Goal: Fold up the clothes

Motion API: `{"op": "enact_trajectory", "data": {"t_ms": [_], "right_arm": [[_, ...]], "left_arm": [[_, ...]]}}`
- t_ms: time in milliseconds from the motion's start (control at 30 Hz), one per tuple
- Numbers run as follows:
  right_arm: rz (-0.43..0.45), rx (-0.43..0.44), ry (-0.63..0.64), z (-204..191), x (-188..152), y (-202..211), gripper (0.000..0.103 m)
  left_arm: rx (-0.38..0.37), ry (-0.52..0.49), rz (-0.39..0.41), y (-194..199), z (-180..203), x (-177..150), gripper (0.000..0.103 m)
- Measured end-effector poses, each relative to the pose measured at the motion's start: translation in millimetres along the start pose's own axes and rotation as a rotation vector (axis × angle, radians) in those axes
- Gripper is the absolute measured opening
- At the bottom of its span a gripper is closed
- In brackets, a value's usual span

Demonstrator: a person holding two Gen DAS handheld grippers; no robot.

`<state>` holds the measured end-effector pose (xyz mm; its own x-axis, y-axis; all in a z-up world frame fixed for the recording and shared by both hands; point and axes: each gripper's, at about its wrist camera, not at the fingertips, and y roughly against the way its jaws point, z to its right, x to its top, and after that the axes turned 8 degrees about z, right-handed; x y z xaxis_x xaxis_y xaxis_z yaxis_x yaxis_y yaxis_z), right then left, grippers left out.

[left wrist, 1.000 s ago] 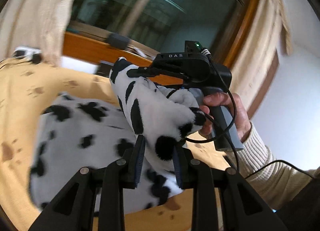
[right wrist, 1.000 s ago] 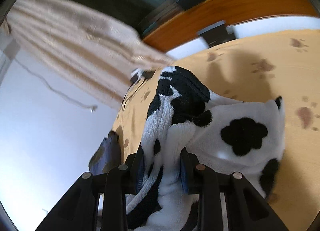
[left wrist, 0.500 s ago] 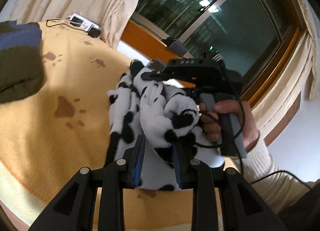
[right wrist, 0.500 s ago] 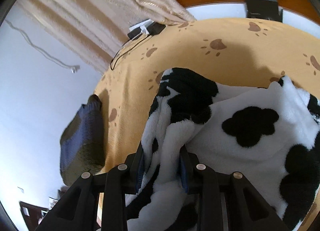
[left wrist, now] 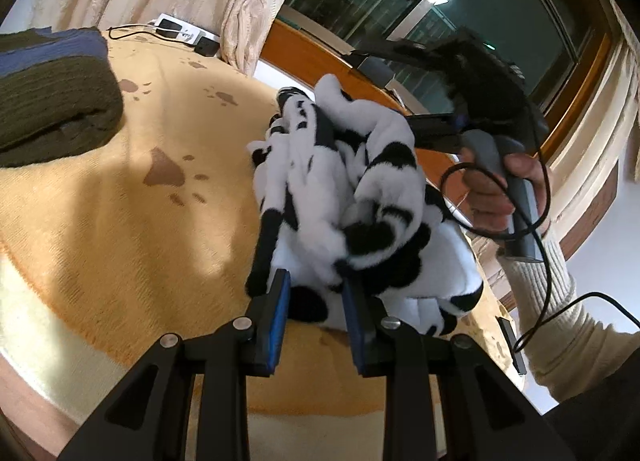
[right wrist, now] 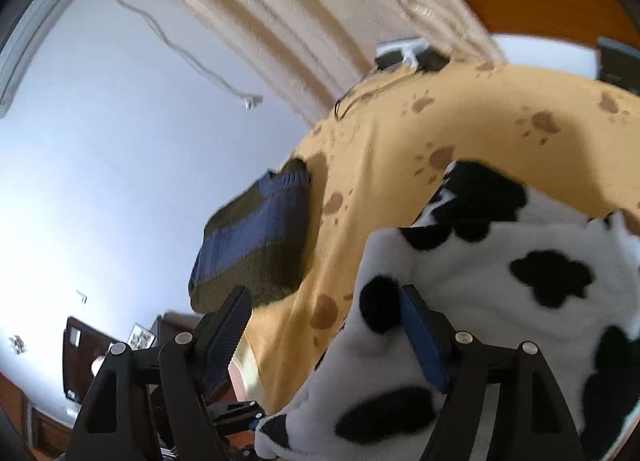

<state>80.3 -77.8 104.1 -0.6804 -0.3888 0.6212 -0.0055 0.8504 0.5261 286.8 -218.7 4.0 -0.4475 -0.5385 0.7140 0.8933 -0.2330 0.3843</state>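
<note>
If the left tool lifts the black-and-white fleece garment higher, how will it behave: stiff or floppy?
Probably floppy: the fleece garment bunches and droops around the left tool. It looks plush and light. The right tool is open, so that side would likely sag onto the paw-print blanket.

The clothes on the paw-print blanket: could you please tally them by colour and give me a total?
Black-and-white spotted fleece garment: 1, bunched up between the left gripper fingers.
Olive-and-blue folded knit: 1, lying on the paw-print blanket, apart from the fleece.
Total: 2 garments.
</note>
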Motion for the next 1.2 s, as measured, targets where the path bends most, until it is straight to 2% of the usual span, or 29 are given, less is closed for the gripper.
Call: {"op": "enact_trajectory", "data": {"t_ms": [133,233,333,433,500,533,667,733,800,867,967,1033,1133,1200], "right_arm": [[0.128,-0.045,0.048,-3.1,-8.7,46.3,0.077],[0.232,-0.162,0.130,-9.9,-26.5,77.2,0.077],[0.247,-0.316,0.279,-24.1,-54.6,75.1,0.077],[0.260,-0.470,0.428,-38.3,-82.6,72.9,0.077],[0.268,-0.572,0.527,-47.8,-101.2,71.5,0.077],[0.256,-0.591,0.550,-50.5,-109.5,67.3,0.077],[0.170,-0.548,0.518,-45.0,-134.8,42.0,0.077],[0.168,-0.518,0.455,-36.2,-144.3,39.5,0.077],[0.177,-0.490,0.401,-29.8,-153.6,39.6,0.077],[0.190,-0.478,0.394,-30.1,-163.0,40.8,0.078],[0.200,-0.472,0.414,-33.7,-175.0,41.5,0.078],[0.206,-0.466,0.440,-36.0,-182.2,40.9,0.079],[0.203,-0.463,0.459,-38.5,-184.1,39.4,0.079],[0.206,-0.441,0.455,-36.6,-180.9,45.2,0.079]], "left_arm": [[0.060,-0.007,0.019,13.2,-9.6,6.2,0.030],[0.092,-0.047,0.085,31.8,-8.1,26.8,0.030],[0.113,-0.112,0.162,48.0,2.5,52.2,0.031],[0.096,-0.200,0.220,53.5,26.7,76.4,0.044],[0.044,-0.255,0.231,48.1,47.9,89.1,0.062],[0.007,-0.283,0.227,41.6,60.1,93.9,0.065],[-0.151,-0.396,0.177,5.3,108.1,104.2,0.080],[-0.167,-0.447,0.136,-18.1,121.2,105.3,0.080],[-0.167,-0.435,0.058,-52.6,120.0,106.6,0.080],[-0.137,-0.372,-0.029,-83.2,106.4,107.1,0.080],[-0.005,-0.303,-0.110,-114.2,76.3,103.0,0.080],[0.046,-0.292,-0.108,-118.3,63.5,99.1,0.079],[0.171,-0.411,-0.072,-116.7,66.9,89.4,0.079],[0.209,-0.410,-0.093,-119.6,54.7,81.3,0.082]]}}
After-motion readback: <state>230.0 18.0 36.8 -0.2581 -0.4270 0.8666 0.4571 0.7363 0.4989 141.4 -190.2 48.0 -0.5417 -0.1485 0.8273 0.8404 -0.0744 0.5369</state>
